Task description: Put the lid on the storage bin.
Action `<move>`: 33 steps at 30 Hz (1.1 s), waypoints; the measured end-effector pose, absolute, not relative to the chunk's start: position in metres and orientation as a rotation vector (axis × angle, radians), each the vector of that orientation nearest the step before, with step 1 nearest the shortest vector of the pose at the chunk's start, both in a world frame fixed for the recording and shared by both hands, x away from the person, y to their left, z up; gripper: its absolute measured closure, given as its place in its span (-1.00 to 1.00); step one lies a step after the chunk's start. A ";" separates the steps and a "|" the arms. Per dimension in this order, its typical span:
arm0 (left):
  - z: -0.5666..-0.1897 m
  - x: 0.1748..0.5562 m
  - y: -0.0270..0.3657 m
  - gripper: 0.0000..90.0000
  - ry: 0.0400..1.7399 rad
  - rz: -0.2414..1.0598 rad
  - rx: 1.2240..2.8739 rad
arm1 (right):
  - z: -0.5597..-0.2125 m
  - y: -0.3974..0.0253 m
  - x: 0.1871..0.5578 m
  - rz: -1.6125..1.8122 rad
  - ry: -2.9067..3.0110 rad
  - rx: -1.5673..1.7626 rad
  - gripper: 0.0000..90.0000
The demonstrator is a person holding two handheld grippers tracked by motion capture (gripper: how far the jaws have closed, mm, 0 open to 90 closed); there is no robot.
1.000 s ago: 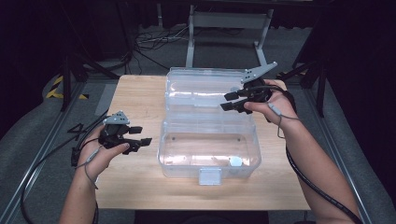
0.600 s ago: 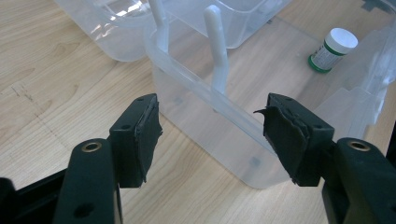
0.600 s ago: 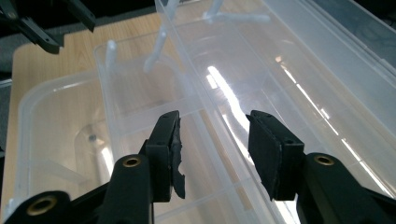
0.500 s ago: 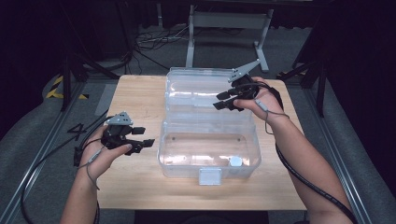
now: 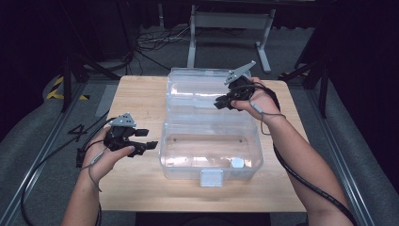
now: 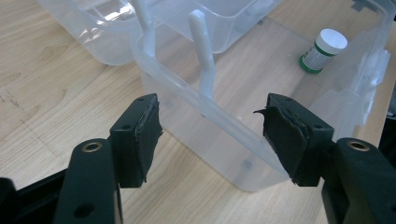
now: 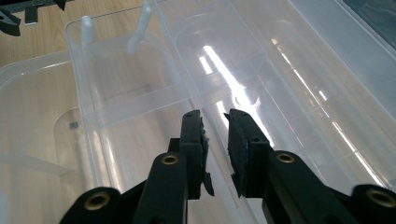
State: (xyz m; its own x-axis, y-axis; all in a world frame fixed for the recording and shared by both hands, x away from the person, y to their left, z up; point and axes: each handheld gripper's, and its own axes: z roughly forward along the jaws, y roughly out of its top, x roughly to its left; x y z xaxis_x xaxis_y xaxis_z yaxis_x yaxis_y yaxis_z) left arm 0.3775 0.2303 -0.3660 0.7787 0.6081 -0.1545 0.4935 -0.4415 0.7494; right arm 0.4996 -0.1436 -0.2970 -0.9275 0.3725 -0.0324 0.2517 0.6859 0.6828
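Observation:
A clear plastic box [image 5: 211, 157] stands open on the wooden table [image 5: 141, 94], its lid [image 5: 197, 87] folded flat behind it. A small white-capped bottle [image 5: 237, 163] [image 6: 322, 49] lies inside near the front right corner. My left gripper [image 5: 148, 139] [image 6: 210, 126] hovers open just left of the box, jaws wide apart and facing its side wall [image 6: 205, 116]. My right gripper [image 5: 219, 102] [image 7: 215, 126] is low over the lid [image 7: 289, 84]. Its jaws are drawn in to a narrow gap, and the lid's near rim runs between the pads.
A white latch [image 5: 211, 178] hangs at the box's front. Bare tabletop lies left of and in front of the box. Cables [image 5: 47, 160] trail off the table's left side, and a metal stand [image 5: 226, 23] rises behind the table.
My right gripper has moved left and down onto the lid's near rim and its jaws have narrowed. The left gripper has barely moved and stays open.

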 end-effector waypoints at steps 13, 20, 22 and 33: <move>-0.360 0.372 0.212 -0.14 0.723 0.122 2.136 | -0.298 -0.145 0.500 1.076 2.731 0.507 0.76; -0.361 0.369 0.196 -0.13 0.656 0.055 2.158 | -0.299 -0.147 0.501 1.100 2.732 0.532 0.76; -0.363 0.369 0.194 -0.13 0.640 0.038 2.166 | -0.299 -0.147 0.501 1.105 2.732 0.532 0.76; -0.372 0.368 0.182 -0.01 0.569 -0.060 2.224 | -0.300 -0.148 0.501 1.115 2.727 0.542 0.75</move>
State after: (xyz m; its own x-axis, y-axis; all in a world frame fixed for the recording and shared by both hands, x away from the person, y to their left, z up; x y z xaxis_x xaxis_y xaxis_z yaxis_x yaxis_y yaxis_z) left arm 0.3682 0.1822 -0.3718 0.8968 0.3798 -0.2271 0.4186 -0.5618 0.7135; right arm 0.5006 -0.1485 -0.2998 -0.9241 0.3822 0.0011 0.2736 0.6593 0.7003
